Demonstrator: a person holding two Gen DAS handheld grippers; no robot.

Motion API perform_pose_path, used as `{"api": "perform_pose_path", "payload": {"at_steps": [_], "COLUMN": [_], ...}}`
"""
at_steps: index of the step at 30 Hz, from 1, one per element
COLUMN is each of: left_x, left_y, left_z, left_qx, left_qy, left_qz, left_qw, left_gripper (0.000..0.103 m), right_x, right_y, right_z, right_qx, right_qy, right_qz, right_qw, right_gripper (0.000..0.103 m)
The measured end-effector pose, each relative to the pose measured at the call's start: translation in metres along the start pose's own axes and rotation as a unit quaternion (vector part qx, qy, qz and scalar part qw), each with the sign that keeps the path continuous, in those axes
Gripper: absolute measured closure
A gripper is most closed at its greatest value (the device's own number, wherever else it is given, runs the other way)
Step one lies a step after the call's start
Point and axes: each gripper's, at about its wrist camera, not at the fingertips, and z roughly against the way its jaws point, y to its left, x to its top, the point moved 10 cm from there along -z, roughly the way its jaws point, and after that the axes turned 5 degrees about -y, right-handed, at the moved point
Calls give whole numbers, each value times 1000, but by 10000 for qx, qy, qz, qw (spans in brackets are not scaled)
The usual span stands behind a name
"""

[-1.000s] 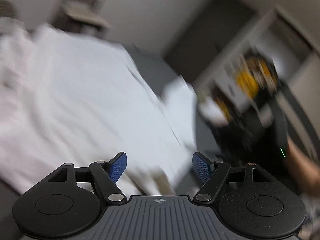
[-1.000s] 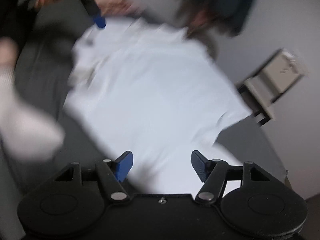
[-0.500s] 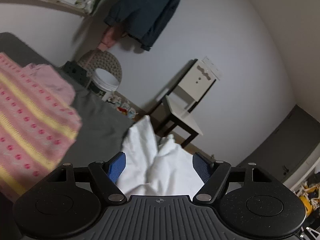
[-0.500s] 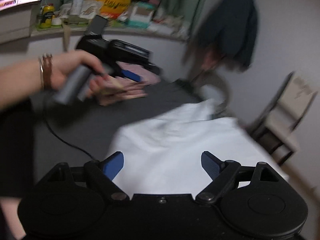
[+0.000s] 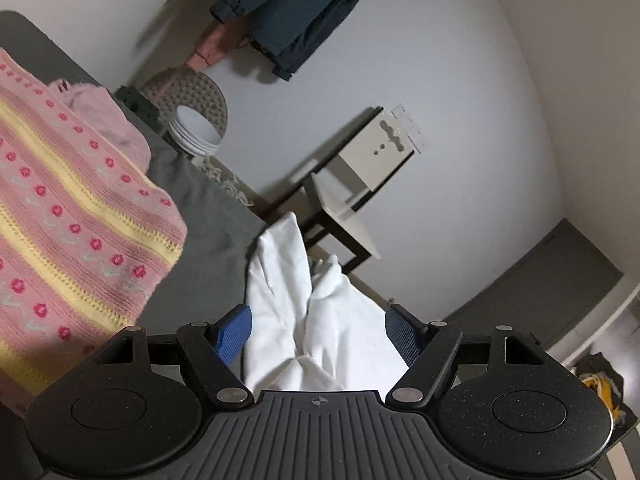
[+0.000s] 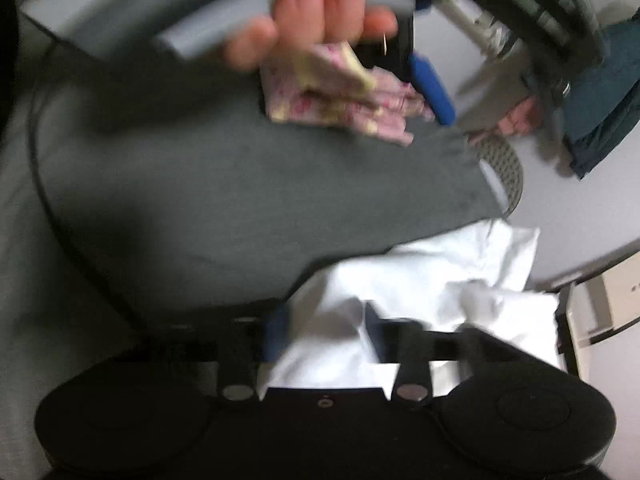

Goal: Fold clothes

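A crumpled white garment [image 5: 316, 312] lies at the far edge of the grey bed [image 5: 208, 224], beside a pink patterned knit [image 5: 68, 232]. The left gripper [image 5: 318, 334] hovers over it, spread wide and empty. The right gripper [image 6: 326, 330], blurred, is half-closed around white cloth.

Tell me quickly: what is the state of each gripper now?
Left gripper: open, over the white garment, gripping nothing.
Right gripper: partly closed around a fold of the white garment; blurred, so grip cannot be told.
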Motion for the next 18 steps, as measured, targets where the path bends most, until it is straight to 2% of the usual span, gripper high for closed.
{"api": "perform_pose_path", "payload": {"at_steps": [1, 3, 4, 5, 6, 7, 9, 10, 11, 12, 13, 15, 16, 17, 18], "left_x": [-2, -5, -6, -6, -6, -6, -7, -8, -10, -13, -15, -19, -20, -20, -21], "left_y": [0, 1, 1, 0, 0, -1, -2, -2, -3, -3, -4, -7, -9, -10, -11], "left_z": [-1, -2, -3, -2, -2, -2, -3, -4, -4, -5, -5, -6, -7, -8, -8], "left_qx": [3, 34, 43, 46, 65, 80, 70, 85, 100, 115, 132, 160, 161, 163, 177], "left_qy": [41, 110, 121, 117, 106, 96, 93, 108, 126, 168, 208, 259, 275, 288, 287], "left_qz": [-7, -18, -32, -47, -43, -38, -19, -26, -35, -62, -97, -166, -195, -222, -235], "left_qw": [10000, 9999, 9999, 9999, 9999, 9999, 9999, 9999, 9999, 9998, 9996, 9994, 9993, 9992, 9992], "left_gripper": [29, 30, 30, 30, 30, 30, 30, 30, 30, 30, 30, 30, 30, 30, 30], "right_x": [-1, -7, -13, -24, -43, -65, -121, -147, -172, -194, -207, -217, -216, -209, -201], "right_y": [-8, -36, -56, -79, -103, -128, -160, -168, -173, -173, -172, -167, -166, -167, -169], "right_z": [1, 14, 23, 34, 44, 54, 66, 67, 67, 64, 61, 58, 61, 66, 71], "right_qx": [-34, -59, -39, 16, 39, 55, 44, -40, -164, -230, -240, -223, -309, -467, -637], "right_qy": [-54, -331, -469, -636, -797, -949, -1009, -918, -742, -535, -384, -137, -109, -175, -257], "right_qz": [-292, -1229, -1959, -2798, -3700, -4581, -5909, -6292, -6547, -6724, -6804, -6740, -6640, -6432, -6195], "right_qw": [9996, 9919, 9795, 9580, 9256, 8838, 8004, 7718, 7521, 7379, 7314, 7382, 7470, 7641, 7820], "right_gripper": [97, 97, 97, 97, 97, 97, 97, 97, 97, 97, 97, 92, 86, 82, 74]}}
